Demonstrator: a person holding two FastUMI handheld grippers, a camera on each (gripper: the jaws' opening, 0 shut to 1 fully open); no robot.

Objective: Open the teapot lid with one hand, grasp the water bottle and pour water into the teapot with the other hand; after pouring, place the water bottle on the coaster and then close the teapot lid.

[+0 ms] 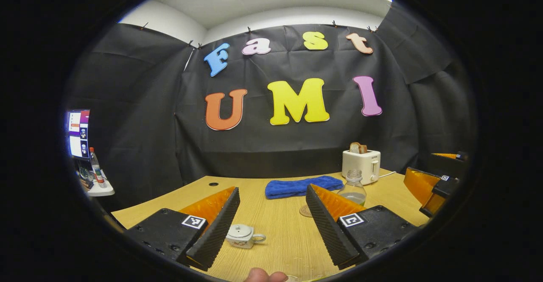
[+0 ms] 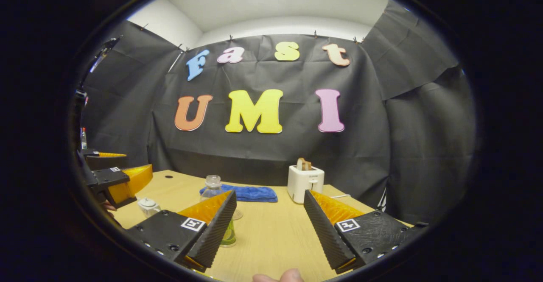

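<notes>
Wooden tabletop (image 1: 288, 231) shows in the wide gap between the left gripper's (image 1: 273, 227) fingers, which stand spread and hold nothing. Low in that gap, just beside the left-hand finger, sits the small white teapot (image 1: 242, 236), upright with its lid (image 1: 239, 230) on. Past the right-hand finger stands the clear water bottle (image 1: 353, 188), uncapped and partly filled, and a round coaster (image 1: 305, 210) peeks out beside that finger, near the bottle. Behind them a blue towel (image 1: 302, 186) lies folded, with a white toaster (image 1: 361, 166) (bread in its slots) to its right. The other gripper shows at the right edge of this view.

From the right gripper view, the right gripper (image 2: 269, 227) is likewise released, fingers wide over bare table. The bottle (image 2: 212, 188) rises behind its left-hand finger, the teapot (image 2: 148, 207) farther left, near the left gripper (image 2: 121, 184). A fingertip (image 2: 280, 277) shows at the bottom edge.
</notes>
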